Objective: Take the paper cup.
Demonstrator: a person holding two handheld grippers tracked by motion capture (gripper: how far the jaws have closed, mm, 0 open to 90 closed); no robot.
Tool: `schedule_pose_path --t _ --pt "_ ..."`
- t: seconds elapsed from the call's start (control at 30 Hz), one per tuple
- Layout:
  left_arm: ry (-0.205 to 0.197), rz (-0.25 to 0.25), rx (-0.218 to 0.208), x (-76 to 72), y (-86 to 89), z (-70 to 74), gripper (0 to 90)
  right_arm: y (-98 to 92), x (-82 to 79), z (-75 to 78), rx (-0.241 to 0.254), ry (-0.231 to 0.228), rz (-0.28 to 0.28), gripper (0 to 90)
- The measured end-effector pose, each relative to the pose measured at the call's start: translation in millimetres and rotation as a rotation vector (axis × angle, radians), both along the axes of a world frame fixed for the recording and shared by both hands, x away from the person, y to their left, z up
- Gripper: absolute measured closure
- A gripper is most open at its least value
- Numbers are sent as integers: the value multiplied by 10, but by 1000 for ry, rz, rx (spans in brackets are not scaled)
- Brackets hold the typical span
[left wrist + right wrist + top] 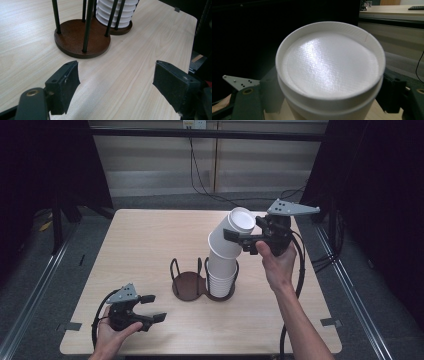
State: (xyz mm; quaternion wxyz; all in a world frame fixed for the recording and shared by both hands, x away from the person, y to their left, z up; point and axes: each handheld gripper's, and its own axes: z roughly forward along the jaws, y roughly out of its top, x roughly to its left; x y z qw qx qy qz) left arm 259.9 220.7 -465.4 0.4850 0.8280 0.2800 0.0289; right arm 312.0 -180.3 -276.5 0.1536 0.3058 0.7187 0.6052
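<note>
A stack of upturned white paper cups (220, 276) stands in the right ring of a dark two-ring holder (186, 284). The stack's upper cups (229, 236) lean to the right, and my right gripper (243, 228) is shut on them from the side. In the right gripper view the top cup's bottom (329, 62) sits between the jaws of the right gripper (329, 92). My left gripper (158, 307) rests near the table's front left with its jaws apart and nothing between them. In the left gripper view the left gripper (116, 75) faces the holder's bare brown disc (75, 37) and the cup stack (117, 12).
The light wooden table (145, 240) has bare room to the left of and behind the holder. Metal rails run along the floor on both sides. Cables hang behind the table's far edge.
</note>
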Motion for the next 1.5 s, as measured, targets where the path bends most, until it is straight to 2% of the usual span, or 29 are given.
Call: schedule_pose_path --t 0.2,0.63,0.77,0.87,0.93,1.0,1.17,1.4,1.47,1.5 --pt "0 -2 4 2 0 0 206 -34 -48 19 45 -12 13 232" --pt "-6 -3 -2 -1 1 3 204 -47 -242 70 46 -36 50 231" --pt "-2 -7 -21 -2 2 15 203 -41 -304 72 39 -41 64 232" --pt "29 -13 -68 10 14 16 203 -41 -332 55 43 -37 73 232" --pt "18 -13 -67 13 28 35 203 -44 -357 43 49 -32 80 231" --pt "17 -34 -76 17 35 60 199 -35 -403 21 51 -29 91 232" --pt "-19 -46 -85 -11 31 133 197 -2 -458 -5 47 -24 104 232" --pt "-66 -74 -86 -64 -77 210 173 114 -533 -53 38 -14 138 232" --pt "-63 -79 -88 -66 -90 215 173 157 -543 -88 37 -9 150 232" --pt "-53 -84 -104 -70 -106 218 173 181 -547 -108 37 -4 157 232"
